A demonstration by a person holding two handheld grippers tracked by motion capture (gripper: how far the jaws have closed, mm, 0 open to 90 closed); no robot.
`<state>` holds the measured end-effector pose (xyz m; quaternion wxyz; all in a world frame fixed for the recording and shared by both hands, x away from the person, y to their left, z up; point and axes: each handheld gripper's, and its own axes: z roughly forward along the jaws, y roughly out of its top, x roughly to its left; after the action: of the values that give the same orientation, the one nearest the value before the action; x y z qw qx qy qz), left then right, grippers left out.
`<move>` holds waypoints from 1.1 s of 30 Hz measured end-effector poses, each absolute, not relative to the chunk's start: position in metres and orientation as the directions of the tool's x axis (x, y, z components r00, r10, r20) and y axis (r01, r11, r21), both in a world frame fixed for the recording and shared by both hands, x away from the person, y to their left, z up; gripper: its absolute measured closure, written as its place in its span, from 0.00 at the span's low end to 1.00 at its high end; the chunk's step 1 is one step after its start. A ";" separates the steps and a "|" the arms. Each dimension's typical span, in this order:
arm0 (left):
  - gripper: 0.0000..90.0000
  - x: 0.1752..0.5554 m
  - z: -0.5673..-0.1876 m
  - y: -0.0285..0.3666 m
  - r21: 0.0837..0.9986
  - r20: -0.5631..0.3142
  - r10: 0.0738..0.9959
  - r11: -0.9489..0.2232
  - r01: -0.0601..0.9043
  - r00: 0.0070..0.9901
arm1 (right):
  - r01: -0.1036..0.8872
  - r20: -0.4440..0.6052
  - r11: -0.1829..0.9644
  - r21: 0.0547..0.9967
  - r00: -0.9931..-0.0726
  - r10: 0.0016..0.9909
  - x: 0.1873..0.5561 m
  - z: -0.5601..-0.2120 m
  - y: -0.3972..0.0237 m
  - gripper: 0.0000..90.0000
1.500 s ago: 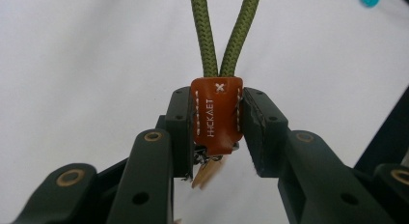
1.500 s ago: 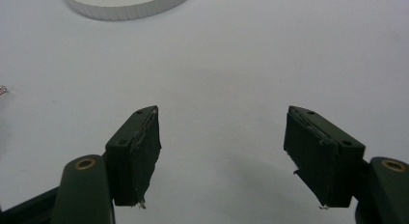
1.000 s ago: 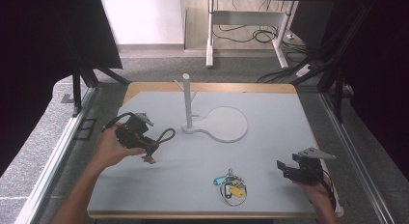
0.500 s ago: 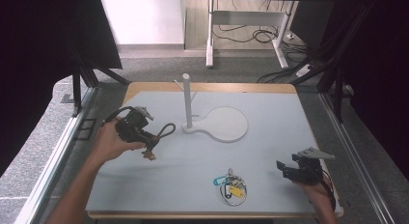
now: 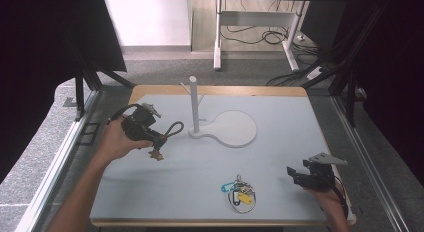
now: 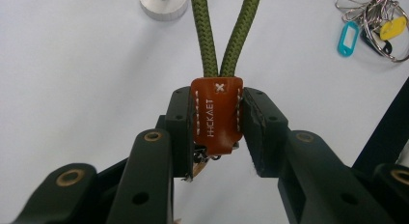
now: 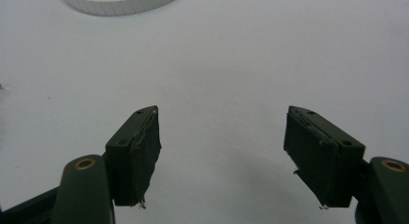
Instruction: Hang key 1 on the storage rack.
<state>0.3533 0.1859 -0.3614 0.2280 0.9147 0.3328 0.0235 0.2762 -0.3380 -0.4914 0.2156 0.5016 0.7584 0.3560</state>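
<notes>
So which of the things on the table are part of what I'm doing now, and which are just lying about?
In use, as far as the frames show:
- left hand-held gripper, shut on the brown leather tag
- green cord loop
- white peg stand, a likely target

Lying about:
- bunch of keys
- right hand-held gripper, open

My left jaws pinch a brown leather tab (image 6: 217,115) stamped with pale lettering and white stitching; an olive-green braided cord loop (image 6: 226,31) rises from it, held above the counter (image 5: 280,157). A key bunch (image 5: 239,193) with blue and yellow tags lies flat near the counter's front edge.
</notes>
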 end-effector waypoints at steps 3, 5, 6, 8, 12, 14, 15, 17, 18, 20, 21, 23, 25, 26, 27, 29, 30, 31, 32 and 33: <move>0.74 0.356 -0.360 0.187 0.435 -0.112 0.623 -0.669 0.602 0.774 | 0.608 0.030 0.243 0.756 -0.404 0.914 0.276 -0.492 -0.338 0.32; 0.74 0.357 -0.360 0.187 0.435 -0.113 0.628 -0.665 0.607 0.770 | 0.607 0.030 0.243 0.756 -0.404 0.914 0.276 -0.491 -0.338 0.32; 0.74 0.358 -0.359 0.188 0.435 -0.110 0.628 -0.666 0.606 0.770 | 0.607 0.030 0.243 0.756 -0.404 0.914 0.276 -0.491 -0.338 0.32; 0.74 0.359 -0.357 0.188 0.440 -0.112 0.630 -0.662 0.607 0.769 | 0.607 0.030 0.243 0.756 -0.404 0.914 0.276 -0.491 -0.338 0.32; 0.74 0.360 -0.353 0.187 0.445 -0.110 0.630 -0.660 0.605 0.768 | 0.608 0.031 0.243 0.755 -0.404 0.914 0.277 -0.492 -0.338 0.32; 0.74 0.361 -0.352 0.187 0.445 -0.110 0.631 -0.660 0.606 0.768 | 0.608 0.031 0.244 0.756 -0.405 0.914 0.277 -0.491 -0.338 0.32; 0.74 0.361 -0.352 0.187 0.446 -0.110 0.631 -0.659 0.606 0.768 | 0.608 0.031 0.244 0.756 -0.405 0.914 0.277 -0.491 -0.338 0.32; 0.74 0.363 -0.350 0.187 0.447 -0.112 0.632 -0.657 0.607 0.767 | 0.608 0.032 0.243 0.756 -0.405 0.914 0.276 -0.491 -0.339 0.32; 0.74 0.364 -0.350 0.186 0.449 -0.112 0.634 -0.655 0.608 0.765 | 0.608 0.033 0.242 0.756 -0.405 0.914 0.276 -0.491 -0.339 0.32; 0.74 0.366 -0.348 0.186 0.448 -0.115 0.633 -0.655 0.608 0.766 | 0.609 0.033 0.243 0.755 -0.406 0.913 0.277 -0.491 -0.339 0.32; 0.74 0.367 -0.348 0.186 0.449 -0.119 0.633 -0.653 0.610 0.765 | 0.609 0.033 0.243 0.755 -0.405 0.914 0.277 -0.491 -0.339 0.32; 0.74 0.369 -0.348 0.185 0.447 -0.120 0.634 -0.653 0.612 0.764 | 0.611 0.035 0.242 0.754 -0.405 0.914 0.277 -0.492 -0.339 0.32; 0.74 0.370 -0.348 0.185 0.445 -0.119 0.635 -0.653 0.613 0.763 | 0.611 0.034 0.244 0.753 -0.406 0.913 0.277 -0.492 -0.339 0.32; 0.74 0.371 -0.347 0.185 0.445 -0.120 0.635 -0.653 0.613 0.763 | 0.611 0.034 0.244 0.753 -0.406 0.913 0.277 -0.492 -0.338 0.32; 0.74 0.372 -0.347 0.185 0.445 -0.119 0.637 -0.651 0.615 0.762 | 0.612 0.035 0.244 0.752 -0.407 0.913 0.277 -0.492 -0.338 0.32; 0.74 0.374 -0.345 0.185 0.447 -0.118 0.638 -0.650 0.614 0.761 | 0.612 0.034 0.245 0.752 -0.408 0.912 0.277 -0.492 -0.338 0.32; 0.74 0.375 -0.343 0.185 0.448 -0.116 0.640 -0.648 0.615 0.759 | 0.613 0.036 0.244 0.751 -0.407 0.913 0.277 -0.492 -0.337 0.32; 0.74 0.375 -0.343 0.185 0.449 -0.116 0.640 -0.649 0.615 0.760 | 0.614 0.035 0.245 0.751 -0.407 0.913 0.277 -0.493 -0.337 0.32; 0.74 0.377 -0.341 0.184 0.450 -0.114 0.642 -0.647 0.615 0.758 | 0.614 0.035 0.245 0.750 -0.407 0.913 0.277 -0.493 -0.337 0.32; 0.74 0.378 -0.341 0.184 0.453 -0.116 0.641 -0.646 0.615 0.758 | 0.614 0.035 0.245 0.750 -0.407 0.913 0.277 -0.493 -0.337 0.32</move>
<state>0.3777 0.1841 -0.3407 0.2392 0.9066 0.3464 0.0277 0.2773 -0.3373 -0.4927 0.2108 0.5021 0.7603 0.3541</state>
